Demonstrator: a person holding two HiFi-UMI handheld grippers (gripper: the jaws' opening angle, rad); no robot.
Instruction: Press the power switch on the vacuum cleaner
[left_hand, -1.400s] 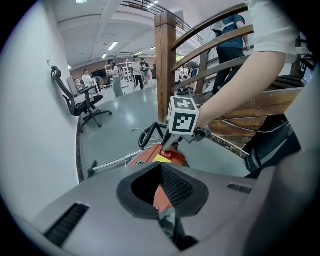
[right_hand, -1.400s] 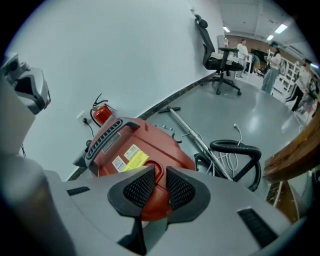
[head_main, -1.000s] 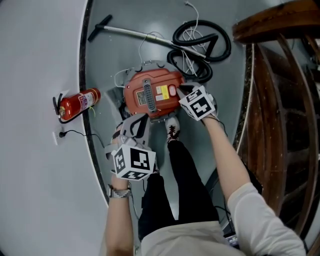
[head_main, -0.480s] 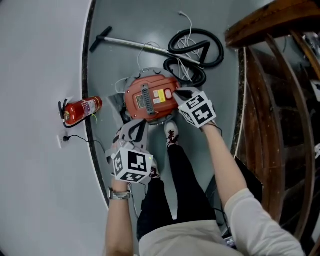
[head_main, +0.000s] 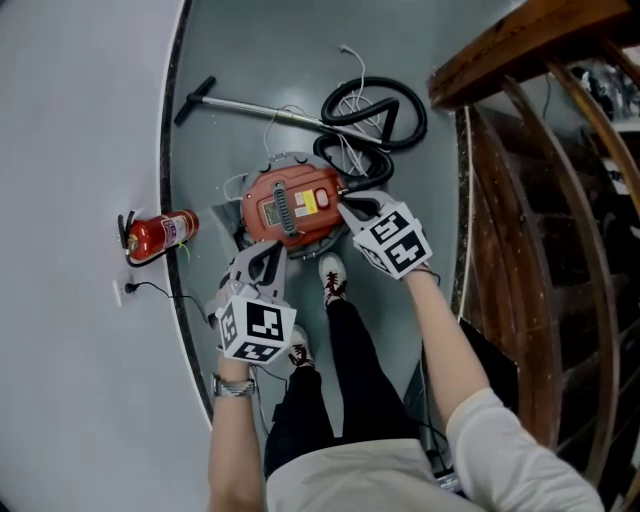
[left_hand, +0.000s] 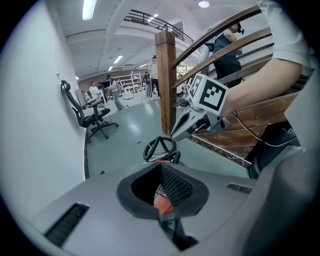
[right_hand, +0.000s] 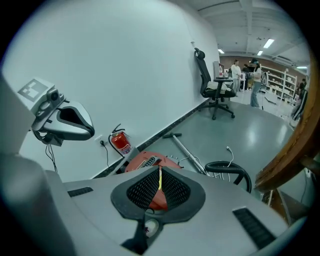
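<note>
Right claw (head_main: 345, 208): jaws closed, pads pressed together, nothing between them. The tip is low over the right edge of the vacuum cleaner (head_main: 290, 205), just beside the pale power switch (head_main: 323, 199) on its top. Can't tell whether the tip touches the switch. In my right gripper view the closed pads line up over the orange body, with only a thin slit between them.

Left claw (head_main: 268, 250): also closed and empty. It hangs off the near-left side of the vacuum, apart from it and pointing toward it. My left gripper view shows the orange shell through the small gap behind the pads, with the right claw up ahead.

The vacuum cleaner is a round orange unit on the grey floor near the curved white wall, right in front of my shoes (head_main: 330, 276). It has a ribbed handle down the middle of the top and a yellow label (head_main: 308, 201) next to the switch. The black hose (right_hand: 225, 166) is coiled on the floor beyond it. The metal wand (head_main: 255, 108) lies flat, running out to the left.

A red fire extinguisher (head_main: 160, 233) stands against the wall, left of the vacuum and well clear of it. A wooden stair rail (head_main: 530, 55) runs along my right. An office chair (right_hand: 217, 82) is further off by the wall.
</note>
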